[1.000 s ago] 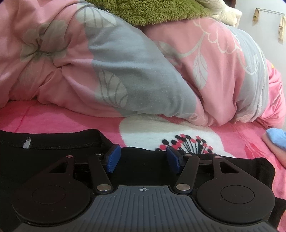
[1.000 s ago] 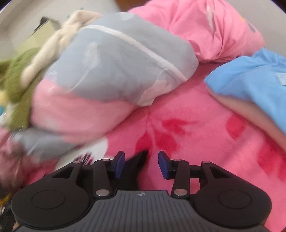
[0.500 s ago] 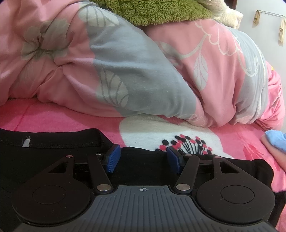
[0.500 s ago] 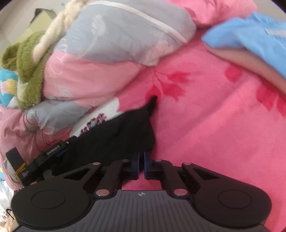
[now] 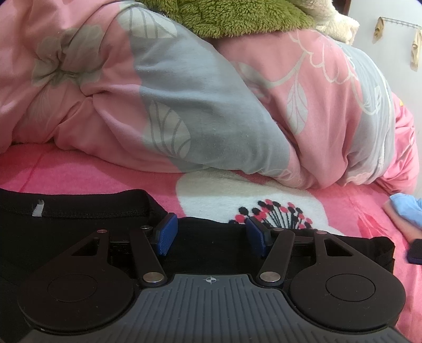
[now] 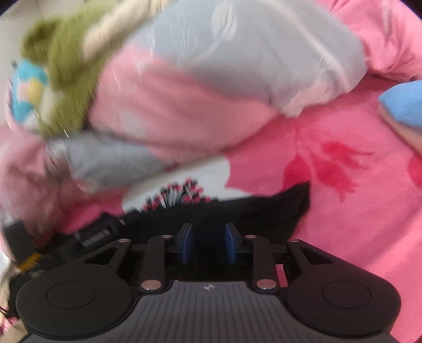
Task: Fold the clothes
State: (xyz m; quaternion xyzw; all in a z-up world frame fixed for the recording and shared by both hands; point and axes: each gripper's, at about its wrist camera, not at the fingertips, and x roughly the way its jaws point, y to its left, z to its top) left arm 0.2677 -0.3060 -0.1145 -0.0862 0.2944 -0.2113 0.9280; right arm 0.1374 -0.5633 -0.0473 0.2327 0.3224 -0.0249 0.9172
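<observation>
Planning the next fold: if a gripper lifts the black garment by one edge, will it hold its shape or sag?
The black garment will probably sag: it lies flat and thin on the pink blanket, its edge already curled. It likely weighs little. The knit may cling to the fleece when dragged.

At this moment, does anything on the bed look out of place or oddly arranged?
Nothing looks damaged or spilled. The black garment lies flat on the pink blanket. The only untidy part is the bunched quilt behind it, with a green fleece heaped on top.
</observation>
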